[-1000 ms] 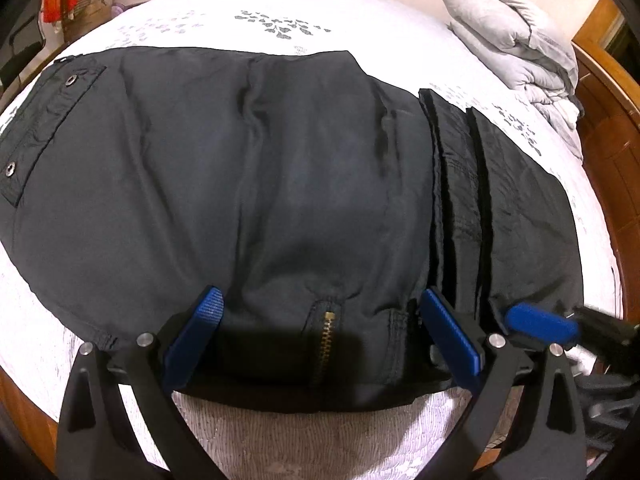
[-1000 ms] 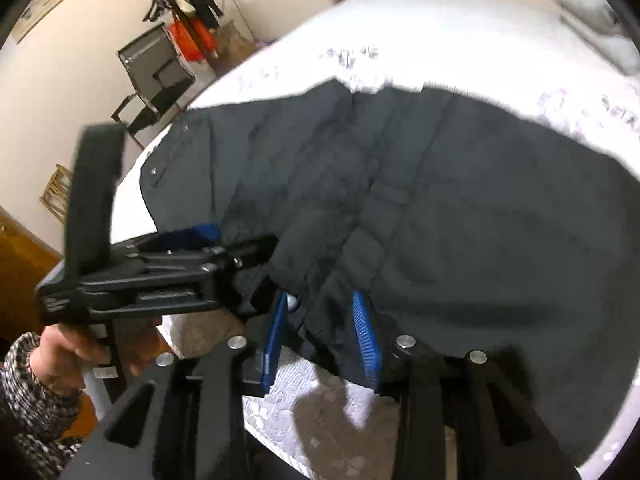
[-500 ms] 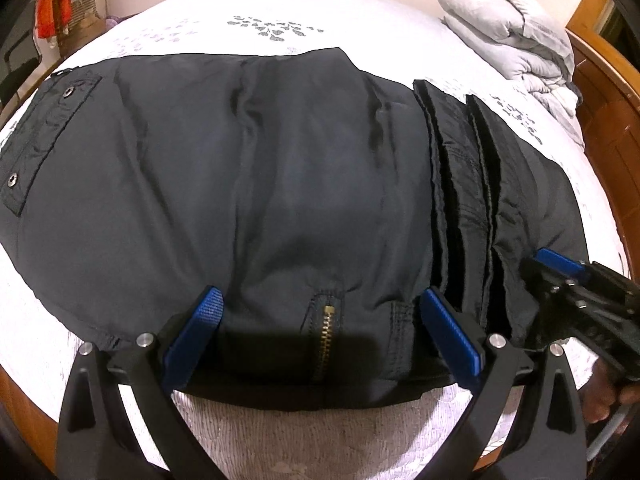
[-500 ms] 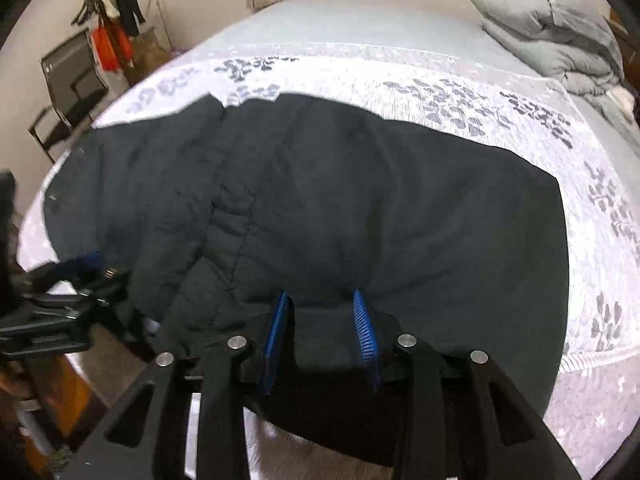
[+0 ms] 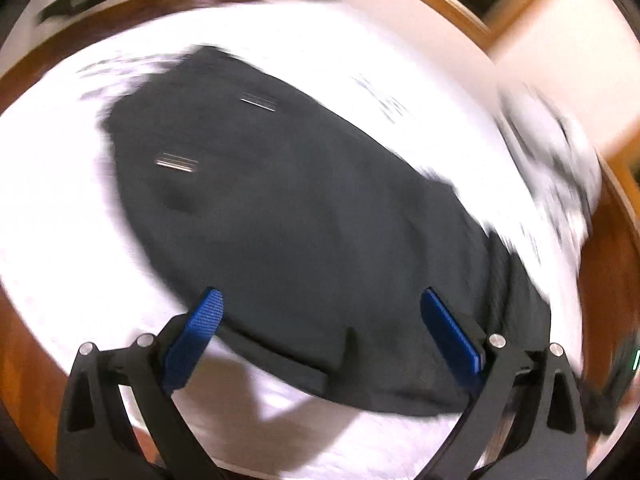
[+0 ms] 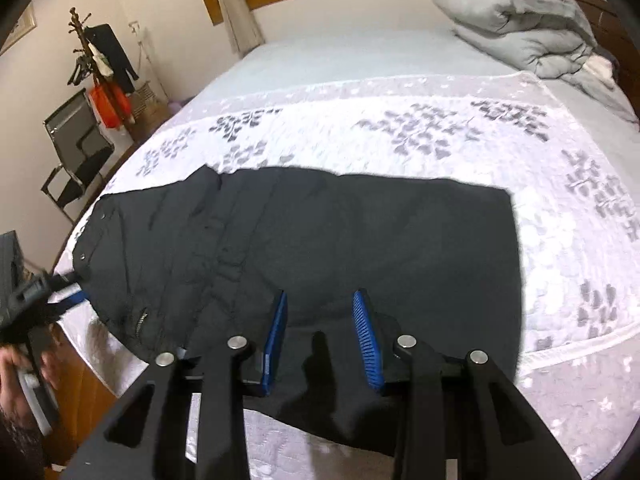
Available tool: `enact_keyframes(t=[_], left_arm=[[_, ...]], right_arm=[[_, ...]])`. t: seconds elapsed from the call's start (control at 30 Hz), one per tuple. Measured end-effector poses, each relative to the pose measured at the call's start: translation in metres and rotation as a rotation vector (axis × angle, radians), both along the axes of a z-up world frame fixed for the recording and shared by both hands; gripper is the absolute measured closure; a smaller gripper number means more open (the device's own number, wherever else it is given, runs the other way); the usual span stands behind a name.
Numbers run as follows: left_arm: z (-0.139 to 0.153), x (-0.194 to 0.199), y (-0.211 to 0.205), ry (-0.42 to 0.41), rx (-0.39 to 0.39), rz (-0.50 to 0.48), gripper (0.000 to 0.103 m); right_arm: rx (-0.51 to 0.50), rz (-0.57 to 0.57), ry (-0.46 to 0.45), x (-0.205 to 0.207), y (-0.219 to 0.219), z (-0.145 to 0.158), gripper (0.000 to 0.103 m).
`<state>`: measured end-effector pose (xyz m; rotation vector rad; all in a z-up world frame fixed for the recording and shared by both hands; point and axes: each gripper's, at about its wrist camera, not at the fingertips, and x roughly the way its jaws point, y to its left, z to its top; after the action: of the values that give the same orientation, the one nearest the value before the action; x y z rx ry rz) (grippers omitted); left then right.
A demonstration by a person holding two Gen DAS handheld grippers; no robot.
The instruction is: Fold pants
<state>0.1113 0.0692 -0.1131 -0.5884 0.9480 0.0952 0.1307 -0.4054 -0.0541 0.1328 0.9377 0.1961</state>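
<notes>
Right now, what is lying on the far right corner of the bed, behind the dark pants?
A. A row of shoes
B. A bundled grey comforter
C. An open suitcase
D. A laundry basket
B: in the right wrist view a rumpled grey comforter is heaped on the bed beyond the black pants.

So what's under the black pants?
The black pants lie on a white bedspread with grey leaf prints, which shows all around them. Whatever is directly beneath the pants is covered.
</notes>
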Motion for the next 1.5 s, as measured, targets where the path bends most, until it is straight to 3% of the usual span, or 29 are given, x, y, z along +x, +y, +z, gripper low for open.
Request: enact_keyframes(t=[0.13, 0.23, 0.33, 0.47, 0.6, 0.8, 0.9, 0.93, 1.0, 1.13, 1.2, 1.3, 1.5], left_arm=[[-0.023, -0.009, 0.079, 0.026, -0.17, 0.23, 0.006], [-0.041, -0.006, 0.107, 0.029, -0.305, 0.295, 0.006], [-0.052, -0.003, 0.116, 0.03, -0.368, 0.334, 0.006], [-0.055, -0.001, 0.116, 0.014, -0.4, 0.36, 0.007], [-0.06, 0.001, 0.113, 0.003, -0.495, 0.326, 0.023], [-0.07, 0.012, 0.107, -0.003, -0.553, 0.355, 0.02], [-0.073, 0.02, 0.101, -0.036, -0.642, 0.332, 0.031], [-0.073, 0.023, 0.1, -0.035, -0.645, 0.331, 0.036], [-0.077, 0.027, 0.097, -0.026, -0.642, 0.339, 0.059], [-0.086, 0.025, 0.095, -0.036, -0.651, 0.352, 0.069], [-0.082, 0.02, 0.093, -0.053, -0.642, 0.346, 0.08], [-0.066, 0.021, 0.087, -0.103, -0.608, 0.318, 0.087], [-0.035, 0.029, 0.073, -0.202, -0.546, 0.248, 0.088]], right_arm=[[-0.007, -0.036, 0.019, 0.005, -0.012, -0.007, 0.067], [-0.011, -0.04, 0.033, 0.005, -0.012, -0.013, 0.067], [-0.02, -0.028, 0.049, 0.005, -0.008, -0.019, 0.067], [-0.023, -0.014, 0.067, 0.007, -0.001, -0.027, 0.067], [-0.033, -0.002, 0.073, 0.008, 0.004, -0.032, 0.067], [-0.023, -0.002, 0.078, 0.008, 0.002, -0.035, 0.067], [-0.028, -0.001, 0.081, 0.009, 0.003, -0.037, 0.067], [-0.028, -0.002, 0.081, 0.009, 0.003, -0.038, 0.067], [-0.027, 0.002, 0.08, 0.009, 0.004, -0.038, 0.064], [-0.044, 0.017, 0.078, 0.009, 0.006, -0.04, 0.061], [-0.046, 0.02, 0.08, 0.01, 0.007, -0.041, 0.06], [-0.041, 0.019, 0.083, 0.011, 0.006, -0.042, 0.059], [-0.042, 0.025, 0.084, 0.01, 0.008, -0.042, 0.056]])
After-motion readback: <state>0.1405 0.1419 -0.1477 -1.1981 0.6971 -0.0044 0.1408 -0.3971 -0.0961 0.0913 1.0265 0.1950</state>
